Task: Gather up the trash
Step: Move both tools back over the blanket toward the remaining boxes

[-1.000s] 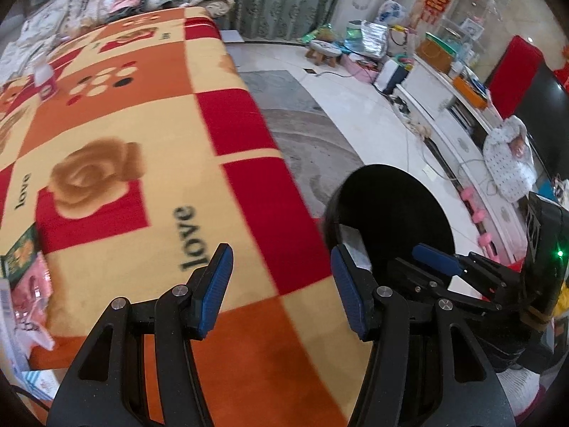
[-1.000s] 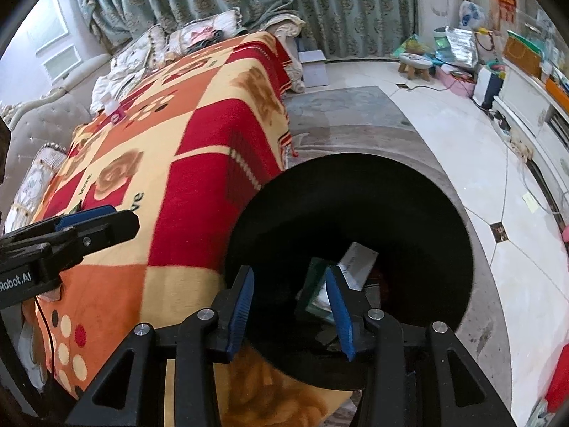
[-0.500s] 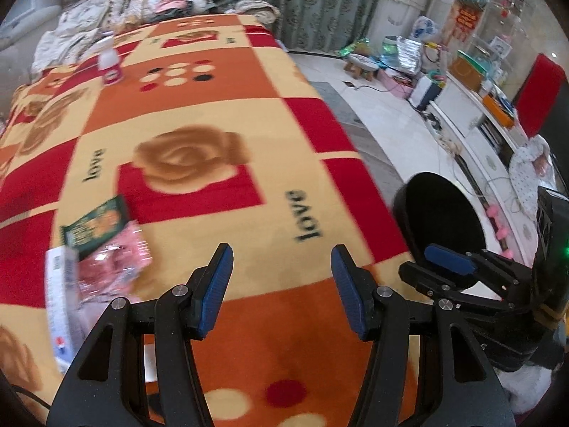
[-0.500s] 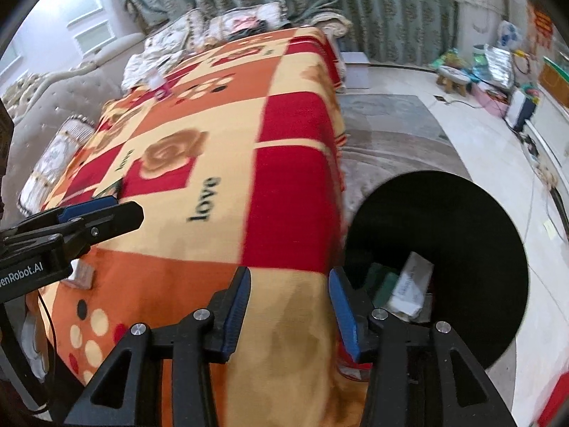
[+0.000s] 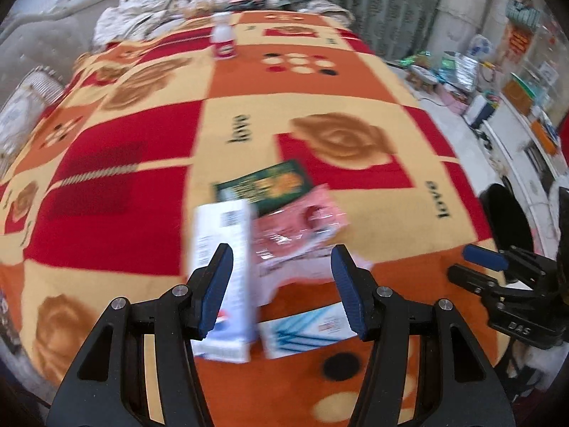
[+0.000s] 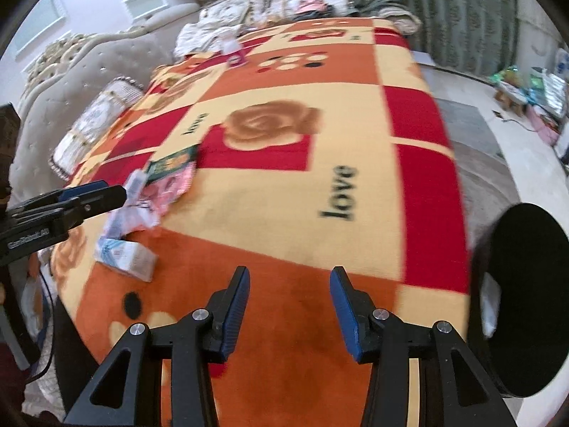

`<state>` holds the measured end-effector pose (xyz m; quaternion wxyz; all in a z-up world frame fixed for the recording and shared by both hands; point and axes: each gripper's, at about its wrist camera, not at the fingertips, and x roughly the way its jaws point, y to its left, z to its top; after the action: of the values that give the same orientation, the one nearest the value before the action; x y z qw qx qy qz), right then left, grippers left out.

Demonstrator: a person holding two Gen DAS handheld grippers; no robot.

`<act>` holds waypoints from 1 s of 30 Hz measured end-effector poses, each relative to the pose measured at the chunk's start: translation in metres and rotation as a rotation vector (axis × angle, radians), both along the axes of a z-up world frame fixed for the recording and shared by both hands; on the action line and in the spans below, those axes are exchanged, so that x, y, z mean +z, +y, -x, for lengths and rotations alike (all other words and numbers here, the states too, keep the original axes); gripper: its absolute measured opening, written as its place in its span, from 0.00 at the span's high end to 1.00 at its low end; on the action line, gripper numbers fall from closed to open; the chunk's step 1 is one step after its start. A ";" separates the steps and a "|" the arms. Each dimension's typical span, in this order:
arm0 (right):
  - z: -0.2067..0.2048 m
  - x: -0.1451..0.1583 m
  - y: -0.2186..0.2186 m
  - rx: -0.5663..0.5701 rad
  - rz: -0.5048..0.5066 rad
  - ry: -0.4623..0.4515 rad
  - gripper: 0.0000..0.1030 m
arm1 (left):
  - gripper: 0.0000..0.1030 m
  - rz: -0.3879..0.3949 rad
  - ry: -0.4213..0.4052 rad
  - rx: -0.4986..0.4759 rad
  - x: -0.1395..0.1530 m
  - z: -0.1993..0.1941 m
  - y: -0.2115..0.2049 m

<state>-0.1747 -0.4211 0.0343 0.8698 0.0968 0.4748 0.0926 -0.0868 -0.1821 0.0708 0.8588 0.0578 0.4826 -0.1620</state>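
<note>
A pile of trash lies on the patterned blanket [image 5: 135, 185]: a white carton [image 5: 222, 277], a pink wrapper [image 5: 298, 227], a green packet [image 5: 266, 186] and a blue-striped white box [image 5: 307, 329]. My left gripper [image 5: 281, 290] hovers open just above the pile, with nothing between its fingers. In the right wrist view the same pile [image 6: 142, 206] lies at the left, beside the left gripper's fingers [image 6: 89, 195]. My right gripper [image 6: 288, 306] stands open and empty over bare blanket. The black trash bin [image 6: 526, 295] with paper inside sits at the right edge.
A small white and pink bottle [image 5: 222, 41] stands far back on the blanket. Cushions and a sofa [image 6: 71, 82] line the left side. Grey rug and tiled floor [image 6: 498, 149] lie to the right, with cluttered shelves and bags [image 5: 498, 85] beyond.
Both grippers swung left from the black bin to the blanket. The trash pile has come under the left gripper. The bin has slid to the right edge of both views.
</note>
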 end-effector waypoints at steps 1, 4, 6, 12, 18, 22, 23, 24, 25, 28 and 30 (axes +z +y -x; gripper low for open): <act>-0.002 0.000 0.006 0.015 -0.006 0.001 0.57 | 0.46 0.002 0.008 0.016 -0.002 -0.001 0.010; -0.005 0.002 0.031 0.069 -0.012 0.006 0.54 | 0.46 0.014 0.037 0.049 -0.010 -0.002 0.030; -0.009 0.002 0.048 0.108 -0.022 0.004 0.48 | 0.46 0.022 0.054 0.068 -0.014 -0.003 0.042; -0.019 0.002 0.102 0.247 -0.024 0.001 0.44 | 0.46 0.032 0.065 0.107 -0.018 -0.004 0.065; -0.040 0.004 0.119 0.237 -0.007 -0.005 0.44 | 0.46 0.037 0.071 0.121 -0.020 -0.007 0.077; -0.044 0.012 0.122 0.277 -0.026 -0.016 0.43 | 0.46 0.075 0.089 0.110 -0.023 -0.012 0.078; -0.044 0.013 0.124 0.297 -0.024 -0.017 0.43 | 0.46 0.089 0.095 0.101 -0.024 -0.014 0.076; -0.043 0.013 0.125 0.309 -0.013 -0.014 0.42 | 0.46 0.108 0.104 0.084 -0.025 -0.017 0.073; -0.043 0.011 0.126 0.315 0.000 -0.011 0.42 | 0.46 0.116 0.108 0.072 -0.025 -0.018 0.069; -0.042 0.006 0.120 0.313 0.000 0.004 0.42 | 0.46 0.099 0.122 0.041 -0.031 -0.025 0.056; -0.041 0.003 0.117 0.312 -0.006 0.008 0.42 | 0.46 0.112 0.134 0.038 -0.036 -0.031 0.050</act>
<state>-0.1332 -0.3040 0.0377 0.8427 0.0249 0.4872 0.2276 -0.0558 -0.1318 0.0352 0.8294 -0.0105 0.5300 -0.1762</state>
